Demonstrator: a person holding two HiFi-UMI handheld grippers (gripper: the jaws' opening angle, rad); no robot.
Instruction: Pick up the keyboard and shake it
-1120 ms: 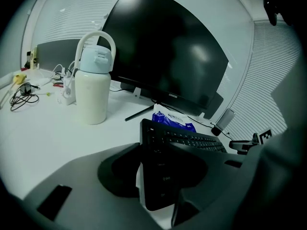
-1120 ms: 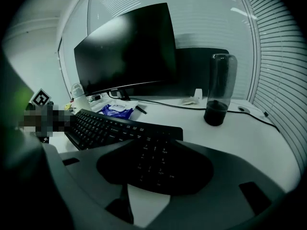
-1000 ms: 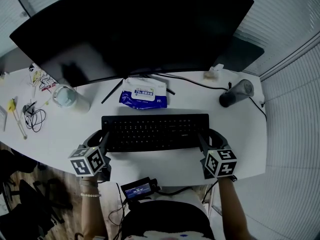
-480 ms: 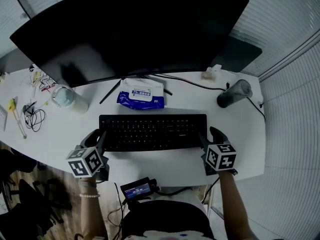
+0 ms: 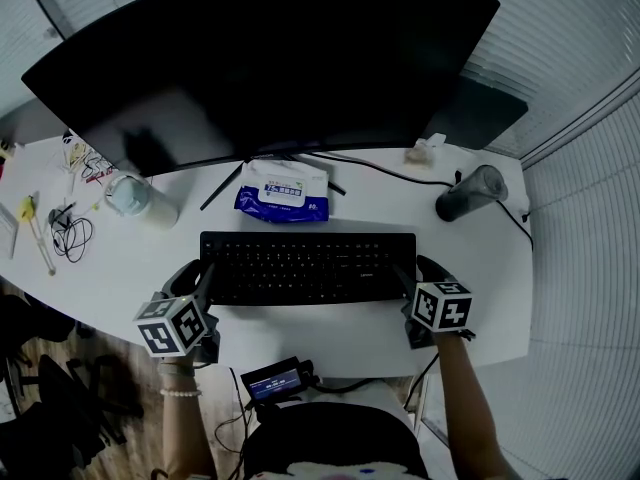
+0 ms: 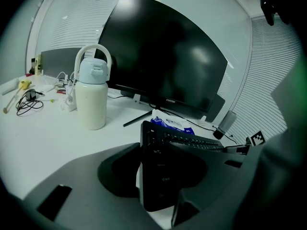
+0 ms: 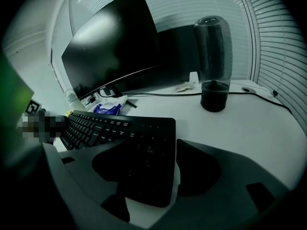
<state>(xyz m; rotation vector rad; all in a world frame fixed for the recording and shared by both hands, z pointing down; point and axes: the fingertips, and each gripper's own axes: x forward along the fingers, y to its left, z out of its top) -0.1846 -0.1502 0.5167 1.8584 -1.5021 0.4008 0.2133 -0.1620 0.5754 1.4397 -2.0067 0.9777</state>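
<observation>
Apparently releasing: fingers (image 7: pixel 201 169) of my right gripper (image 5: pixel 418 271) are opening around the keyboard (image 5: pixel 308 266) lying on the bench (image 5: pixel 470 268), while my left gripper (image 5: pixel 197 276) clamps its other end and should loosen next.

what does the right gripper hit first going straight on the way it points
The black keyboard: its right end lies between the opening jaws of the right gripper, so contact seems almost immediate.

Dim overall, brightest at the window blinds (image 5: pixel 570 28); fisheye edges darken, foreground blurs.
</observation>
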